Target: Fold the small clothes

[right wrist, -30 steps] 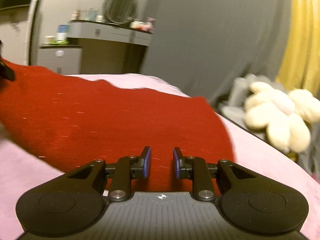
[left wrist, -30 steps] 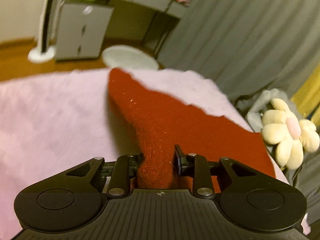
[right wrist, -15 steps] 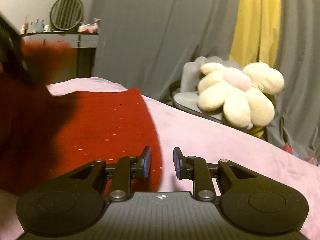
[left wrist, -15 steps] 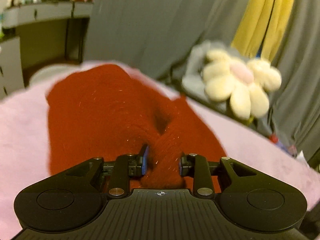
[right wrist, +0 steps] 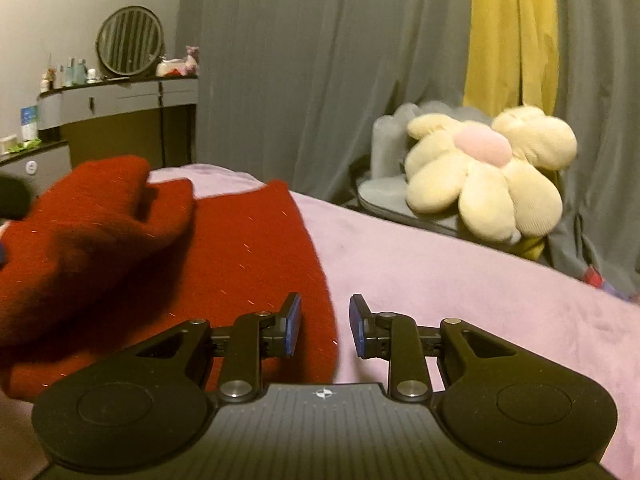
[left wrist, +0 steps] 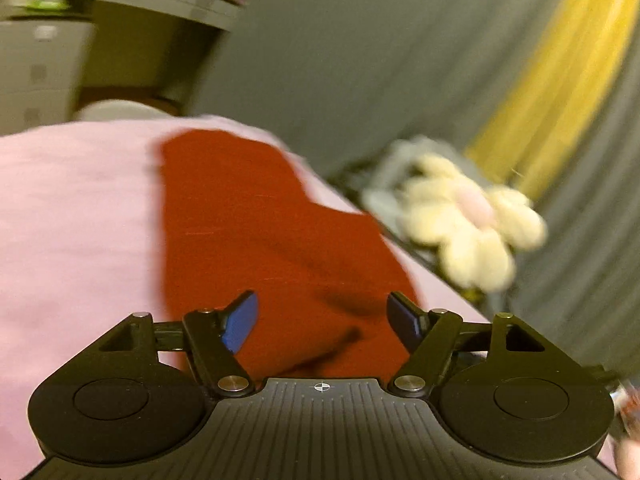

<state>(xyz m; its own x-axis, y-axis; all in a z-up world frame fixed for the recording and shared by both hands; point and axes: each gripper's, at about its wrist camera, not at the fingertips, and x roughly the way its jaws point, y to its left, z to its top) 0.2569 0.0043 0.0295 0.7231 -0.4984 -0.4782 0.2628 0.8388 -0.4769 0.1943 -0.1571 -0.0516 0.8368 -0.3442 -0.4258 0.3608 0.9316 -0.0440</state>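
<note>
A red knitted garment (left wrist: 248, 220) lies on the pink blanket (left wrist: 72, 200). In the blurred left wrist view my left gripper (left wrist: 322, 298) hovers over its near end. Its jaws are opening wide, with cloth below them but clear of the blue pads (left wrist: 240, 324). In the right wrist view the garment (right wrist: 248, 240) has a folded-over lump (right wrist: 100, 216) resting on its left part. My right gripper (right wrist: 326, 300) sits at the garment's right edge. Its jaws are opening slightly from a narrow gap, and only blanket shows between them.
A cream flower-shaped plush (right wrist: 488, 176) sits on a grey chair (right wrist: 384, 200) just past the bed's far edge. Grey and yellow curtains (right wrist: 512, 40) hang behind it. A dresser (right wrist: 120, 100) with a round mirror stands at the back left. Bare pink blanket (right wrist: 440, 272) stretches right of the garment.
My left gripper let go of the red cloth it was pinching, spread wide and swung across. The lifted cloth dropped into a folded lump on the garment. My right gripper's gap widened slightly.
</note>
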